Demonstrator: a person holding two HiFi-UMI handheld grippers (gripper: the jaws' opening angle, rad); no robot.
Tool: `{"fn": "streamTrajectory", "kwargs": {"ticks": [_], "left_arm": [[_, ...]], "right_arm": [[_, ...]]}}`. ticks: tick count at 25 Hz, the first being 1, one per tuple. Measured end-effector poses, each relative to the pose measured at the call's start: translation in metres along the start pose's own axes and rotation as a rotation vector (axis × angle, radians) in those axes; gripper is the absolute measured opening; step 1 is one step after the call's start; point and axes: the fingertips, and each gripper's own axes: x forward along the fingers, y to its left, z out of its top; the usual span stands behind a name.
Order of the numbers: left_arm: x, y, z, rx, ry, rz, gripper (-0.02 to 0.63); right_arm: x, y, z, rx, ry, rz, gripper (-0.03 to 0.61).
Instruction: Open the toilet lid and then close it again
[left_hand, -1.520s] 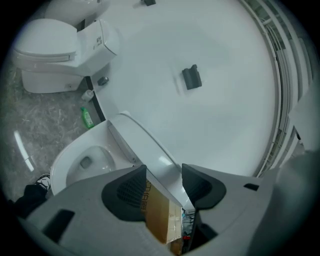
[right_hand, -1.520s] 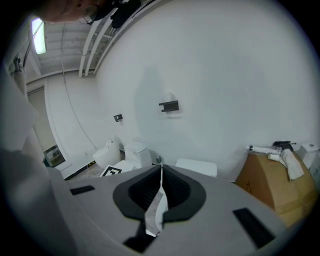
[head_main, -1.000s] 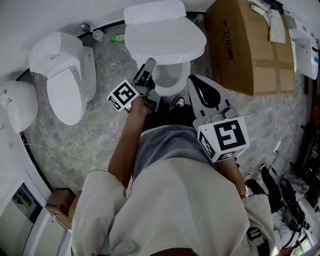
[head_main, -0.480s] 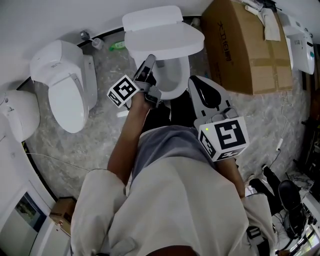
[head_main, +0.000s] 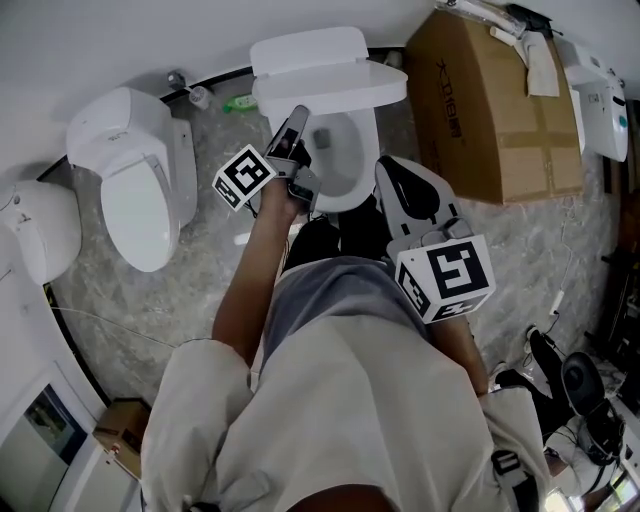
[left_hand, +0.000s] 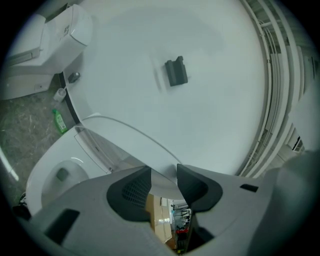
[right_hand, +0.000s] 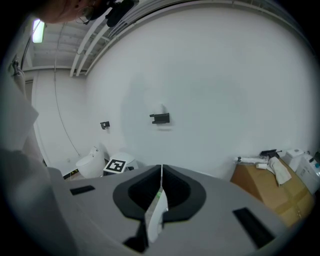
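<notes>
The white toilet (head_main: 345, 190) stands at the top middle of the head view, its lid (head_main: 335, 85) lifted partway toward the tank (head_main: 305, 47), so the bowl (head_main: 335, 150) shows. My left gripper (head_main: 298, 120) is at the lid's left front edge. In the left gripper view the lid's rim (left_hand: 135, 147) runs between the jaws of that gripper (left_hand: 164, 180), which have just been closing and pinch it. My right gripper (head_main: 388, 168) hangs in front of the toilet, apart from it. Seen from its own camera, the right gripper (right_hand: 161, 172) is shut with nothing between the pads.
A second white toilet (head_main: 135, 175) stands to the left, with another white fixture (head_main: 35, 220) at the far left. A large cardboard box (head_main: 500, 100) sits to the right of the tank. A green bottle (head_main: 235, 103) lies by the wall. Cables and gear (head_main: 585, 385) crowd the lower right.
The lid has swung up from nearly flat over the bowl, uncovering more of it. The left gripper rose with the lid toward the tank. The right gripper stayed put.
</notes>
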Motion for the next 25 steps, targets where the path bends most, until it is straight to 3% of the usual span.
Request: {"fn": "streamTrajectory", "kwargs": {"ticks": [25], "left_arm": [[0.061,-0.032,0.075,-0.023,-0.115,-0.040,0.129]], "right_arm": [[0.013,-0.032,0.009,0.032,-0.003,0.018,0.012]]}}
